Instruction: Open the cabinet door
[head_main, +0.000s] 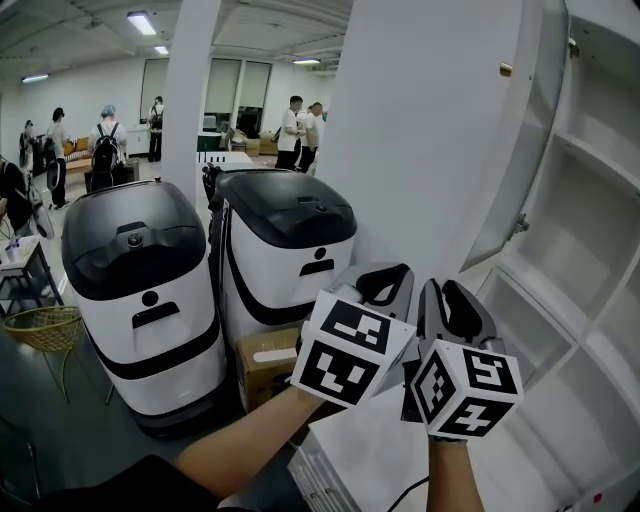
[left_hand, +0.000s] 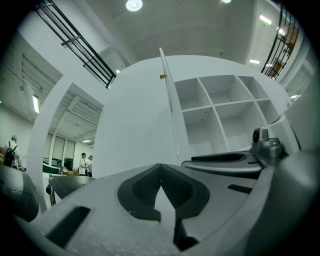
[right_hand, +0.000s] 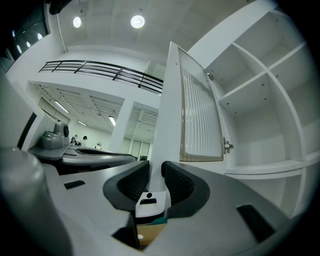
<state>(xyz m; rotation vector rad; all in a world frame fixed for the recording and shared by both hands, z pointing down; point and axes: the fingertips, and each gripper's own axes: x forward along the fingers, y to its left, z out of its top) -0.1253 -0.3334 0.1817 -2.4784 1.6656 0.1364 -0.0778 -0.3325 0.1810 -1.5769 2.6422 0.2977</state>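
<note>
The white cabinet door (head_main: 430, 130) stands swung wide open, with a small brass knob (head_main: 506, 69) near its free edge. Behind it the cabinet's bare white shelves (head_main: 590, 230) are exposed. In the right gripper view the door's inner side (right_hand: 200, 115) shows a ribbed panel. Both grippers hover side by side below the door's lower edge and touch nothing. My left gripper (head_main: 385, 280) is shut, its tips meeting with nothing between them (left_hand: 160, 172). My right gripper (head_main: 455, 295) has its jaws a little apart (right_hand: 155, 175); only the distant door edge shows through the gap.
Two white and black machines (head_main: 140, 290) (head_main: 290, 250) stand to the left of the door, with a cardboard box (head_main: 265, 365) at their foot. A wicker basket (head_main: 45, 328) sits far left. A white column (head_main: 190, 90) rises behind; several people (head_main: 105, 140) stand at the back.
</note>
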